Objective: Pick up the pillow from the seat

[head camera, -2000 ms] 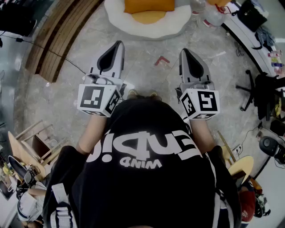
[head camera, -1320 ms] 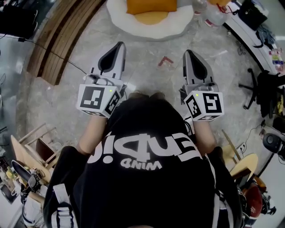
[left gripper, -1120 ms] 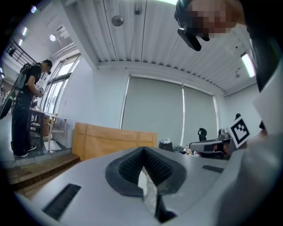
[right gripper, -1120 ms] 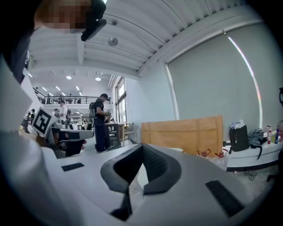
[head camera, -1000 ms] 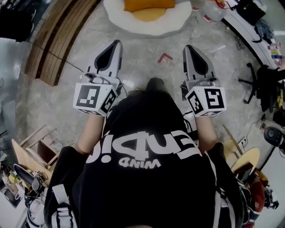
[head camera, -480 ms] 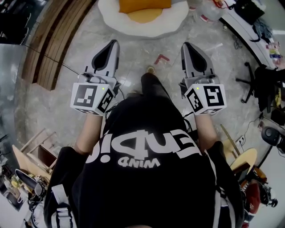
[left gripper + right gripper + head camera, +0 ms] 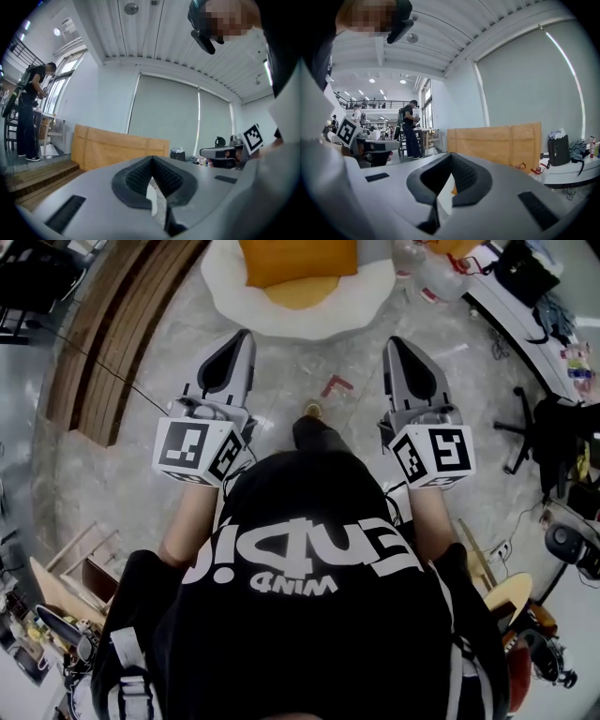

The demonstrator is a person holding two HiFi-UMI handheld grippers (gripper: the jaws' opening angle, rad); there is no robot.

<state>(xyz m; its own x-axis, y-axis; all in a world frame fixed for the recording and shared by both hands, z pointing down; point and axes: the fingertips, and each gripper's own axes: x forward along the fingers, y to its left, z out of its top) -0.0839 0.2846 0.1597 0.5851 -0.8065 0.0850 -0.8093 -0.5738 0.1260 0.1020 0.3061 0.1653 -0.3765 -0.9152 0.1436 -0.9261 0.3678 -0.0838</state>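
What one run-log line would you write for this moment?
left gripper: shut, empty | right gripper: shut, empty | pillow: orange, on seat, untouched | grippers: short of seat | pick: not yet begun

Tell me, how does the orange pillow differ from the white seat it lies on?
The pillow is orange with straight edges; the seat is round with a white rim. The seat is the wider of the two. The seat sits on the floor, while the pillow rests on the seat. Both look soft.
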